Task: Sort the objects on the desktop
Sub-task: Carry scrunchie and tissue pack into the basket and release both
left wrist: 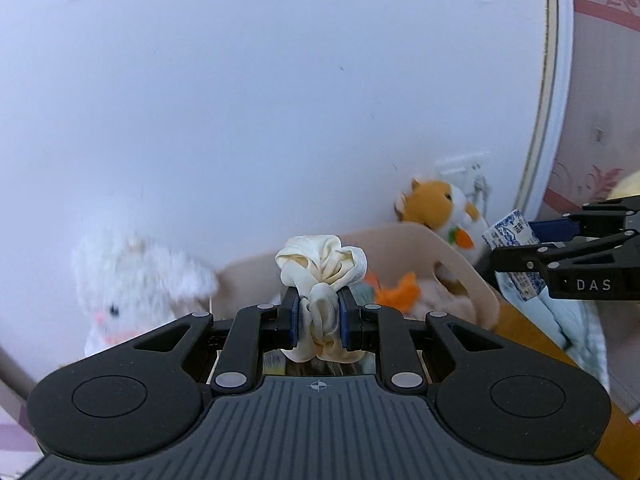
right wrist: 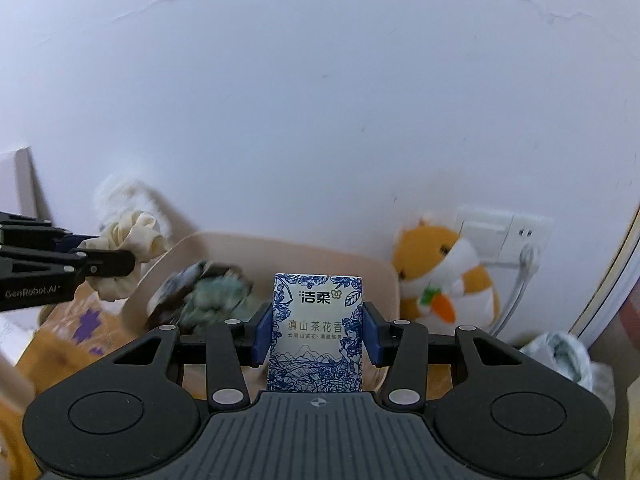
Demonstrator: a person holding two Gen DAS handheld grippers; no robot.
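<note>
Left gripper [left wrist: 319,312] was clamped tight on a cream scrunchie [left wrist: 322,268], held up just in front of the beige bin [left wrist: 460,264]. Right gripper [right wrist: 316,330] was clamped on a blue-patterned tissue pack [right wrist: 316,332], also in front of the bin; an orange hamster plush [right wrist: 444,272] sat right of the bin against the wall.

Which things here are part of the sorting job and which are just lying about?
In hand:
- cream fabric scrunchie, clamped in the left gripper
- blue-and-white tissue pack, clamped in the right gripper
- beige storage bin

Lying about:
- orange hamster plush
- white bunny plush
- wall socket
</note>
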